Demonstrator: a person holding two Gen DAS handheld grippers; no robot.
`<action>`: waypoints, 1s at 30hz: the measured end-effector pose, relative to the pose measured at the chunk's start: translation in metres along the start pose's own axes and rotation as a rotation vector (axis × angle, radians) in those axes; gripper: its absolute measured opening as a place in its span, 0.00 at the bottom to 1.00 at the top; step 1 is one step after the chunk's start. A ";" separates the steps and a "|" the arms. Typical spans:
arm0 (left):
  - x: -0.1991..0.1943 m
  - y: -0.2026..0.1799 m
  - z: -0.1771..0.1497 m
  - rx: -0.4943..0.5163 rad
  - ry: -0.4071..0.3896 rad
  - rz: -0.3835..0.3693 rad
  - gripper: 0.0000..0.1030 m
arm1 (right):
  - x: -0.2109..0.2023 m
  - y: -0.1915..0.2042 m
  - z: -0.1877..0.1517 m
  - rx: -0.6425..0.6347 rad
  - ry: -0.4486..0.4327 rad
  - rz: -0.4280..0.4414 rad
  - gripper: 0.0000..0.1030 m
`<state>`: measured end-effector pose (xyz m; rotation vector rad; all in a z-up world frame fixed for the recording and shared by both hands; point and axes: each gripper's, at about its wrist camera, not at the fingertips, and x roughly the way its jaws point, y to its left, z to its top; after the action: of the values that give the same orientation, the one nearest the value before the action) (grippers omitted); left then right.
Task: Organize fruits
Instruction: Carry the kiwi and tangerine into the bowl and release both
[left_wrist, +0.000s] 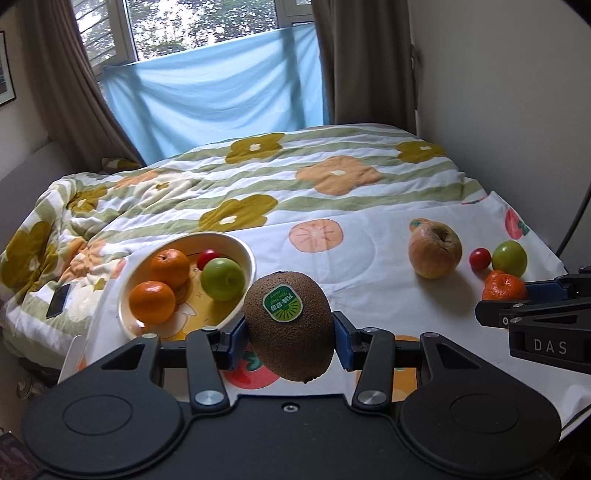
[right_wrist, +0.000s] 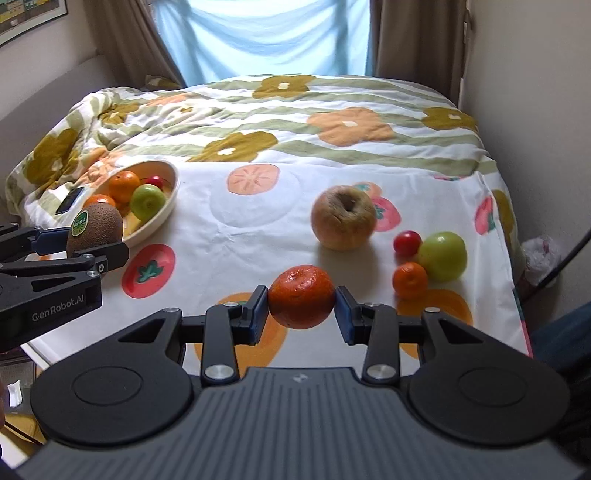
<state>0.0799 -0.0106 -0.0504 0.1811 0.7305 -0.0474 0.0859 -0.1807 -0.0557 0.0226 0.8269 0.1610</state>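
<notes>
The left gripper (left_wrist: 290, 332) is squeezing a brown kiwi (left_wrist: 290, 325) between its two blue pads. The kiwi is up off the cloth, close to the bowl (left_wrist: 248, 248). A kiwi is light and a bit soft, and its fuzzy skin probably helps the pads not slip. It is held around its fat middle, which looks like the best place. A hard squeeze could bruise it.

The right gripper (right_wrist: 301, 308) is clenched on an orange (right_wrist: 301, 297), one pad on each side. The orange is round and looks shiny and a little squashy, so I think it could roll out if the grip gets loose. The middle is again the right spot to hold.

A bit farther off on the tablecloth (right_wrist: 236, 221) lie a big wrinkly apple (right_wrist: 343, 218), a small orange (right_wrist: 410, 280), a green apple (right_wrist: 442, 255) and a little red tomato (right_wrist: 407, 243). The tomato is likely the easiest to squash.

The bowl sits at the left and already holds two oranges, a green apple and a red tomato. Behind all this is the flowery blanket (left_wrist: 258, 177).

The left camera shows the kiwi's green sticker (left_wrist: 282, 302) clearly and looks right into the bowl. It shows only a bit of the held orange. The right camera shows the whole orange and the small orange, which the left camera hides.
</notes>
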 end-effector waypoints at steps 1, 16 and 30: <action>-0.002 0.004 0.001 -0.012 0.000 0.010 0.50 | 0.001 0.005 0.003 -0.012 -0.003 0.019 0.52; 0.024 0.079 0.010 -0.103 0.027 0.107 0.50 | 0.047 0.088 0.064 -0.129 -0.027 0.165 0.52; 0.095 0.110 0.018 -0.045 0.089 0.047 0.50 | 0.118 0.136 0.107 -0.155 0.007 0.163 0.52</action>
<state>0.1745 0.0958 -0.0846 0.1577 0.8146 0.0221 0.2245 -0.0242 -0.0579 -0.0562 0.8178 0.3787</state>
